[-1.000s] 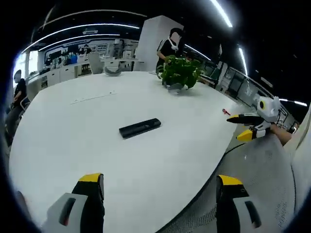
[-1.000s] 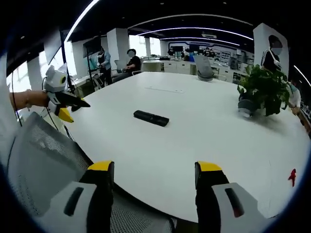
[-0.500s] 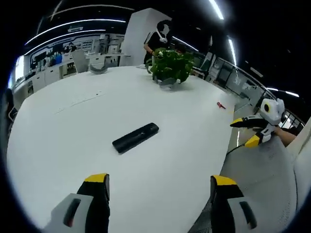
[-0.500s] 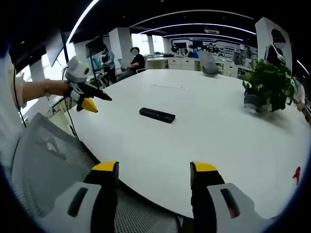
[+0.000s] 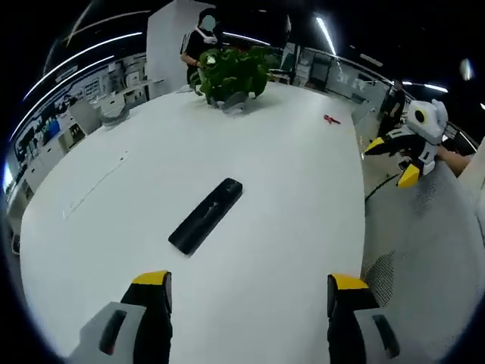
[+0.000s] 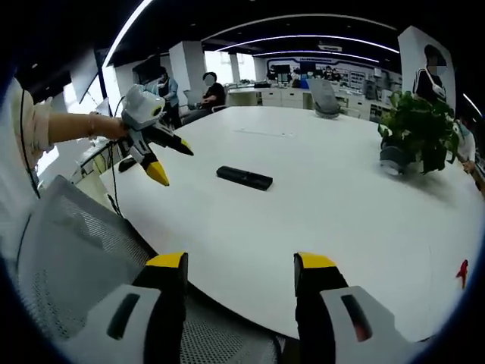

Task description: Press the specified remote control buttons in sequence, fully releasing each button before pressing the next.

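Both grippers released, jaws spread, nothing held. Left gripper (image 5: 241,292) has come in over the white table (image 5: 303,189) since a second ago, so the black remote (image 5: 206,215) now lies closer ahead of it; no button touched yet, pressing not begun. Right gripper (image 6: 239,271) hangs back at the table edge above a mesh chair (image 6: 68,250). Left gripper view alone shows a small red item (image 5: 332,119); right gripper view alone shows seated people (image 6: 206,92). Plant (image 6: 415,129) well apart from remote.
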Demonstrator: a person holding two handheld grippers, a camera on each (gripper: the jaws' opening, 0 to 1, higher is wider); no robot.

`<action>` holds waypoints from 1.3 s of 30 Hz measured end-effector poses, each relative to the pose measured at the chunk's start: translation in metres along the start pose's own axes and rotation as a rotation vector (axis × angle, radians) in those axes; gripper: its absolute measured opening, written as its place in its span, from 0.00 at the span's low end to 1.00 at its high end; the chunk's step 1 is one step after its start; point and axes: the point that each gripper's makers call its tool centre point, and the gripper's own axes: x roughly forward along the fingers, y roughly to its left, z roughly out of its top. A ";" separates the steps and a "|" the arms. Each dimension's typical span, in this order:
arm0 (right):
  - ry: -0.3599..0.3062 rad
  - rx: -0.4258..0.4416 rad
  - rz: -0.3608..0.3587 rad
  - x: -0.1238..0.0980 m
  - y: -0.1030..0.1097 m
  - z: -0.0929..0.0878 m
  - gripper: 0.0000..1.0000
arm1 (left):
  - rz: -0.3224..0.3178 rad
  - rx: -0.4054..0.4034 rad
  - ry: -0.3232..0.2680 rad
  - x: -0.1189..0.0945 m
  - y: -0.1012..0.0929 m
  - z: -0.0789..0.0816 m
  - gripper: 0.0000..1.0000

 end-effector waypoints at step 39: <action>0.045 0.016 -0.014 0.001 -0.004 -0.008 0.55 | -0.081 0.195 0.239 0.064 0.034 0.016 0.85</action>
